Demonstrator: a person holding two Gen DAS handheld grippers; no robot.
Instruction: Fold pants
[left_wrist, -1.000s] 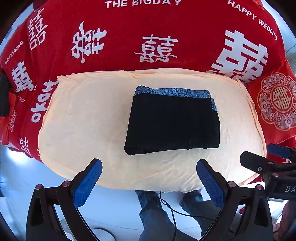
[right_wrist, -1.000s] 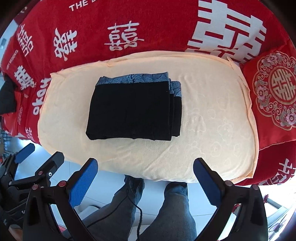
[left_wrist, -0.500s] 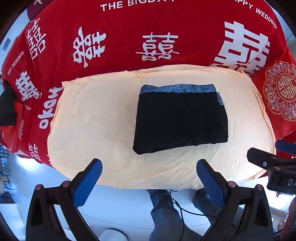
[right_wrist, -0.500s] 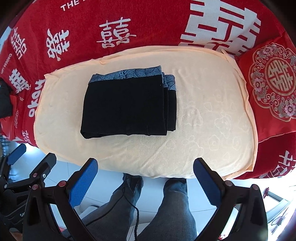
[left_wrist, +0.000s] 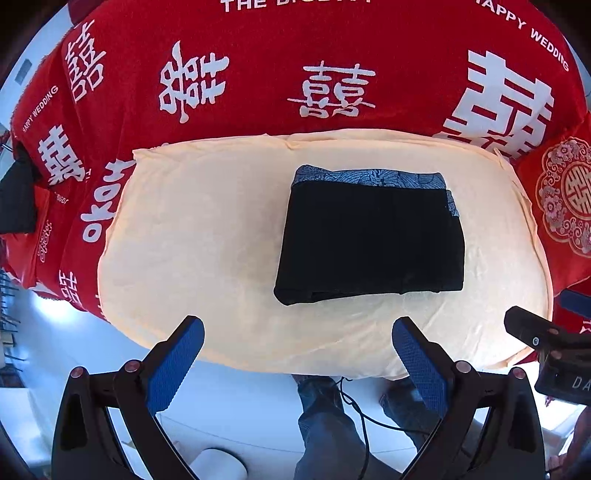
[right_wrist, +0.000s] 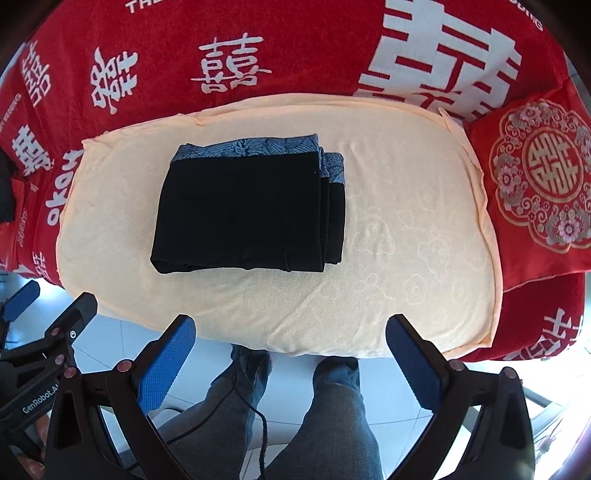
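The black pants (left_wrist: 369, 240) lie folded into a compact rectangle on a peach cushion (left_wrist: 192, 240), with a blue patterned waistband along the far edge. They also show in the right wrist view (right_wrist: 243, 214), with stacked layers at the right side. My left gripper (left_wrist: 297, 345) is open and empty, held back over the cushion's near edge. My right gripper (right_wrist: 290, 343) is open and empty, also short of the pants.
A red blanket with white characters (left_wrist: 258, 81) covers the sofa behind the cushion. A red embroidered pillow (right_wrist: 535, 184) lies at the right. A dark garment (left_wrist: 14, 199) sits at the far left. The person's legs (right_wrist: 332, 413) and a cable stand on the white floor below.
Both grippers have drawn back and shifted slightly left of the cushion, so the pants appear further right in the left view. The pants have not moved. Both grippers stay open.
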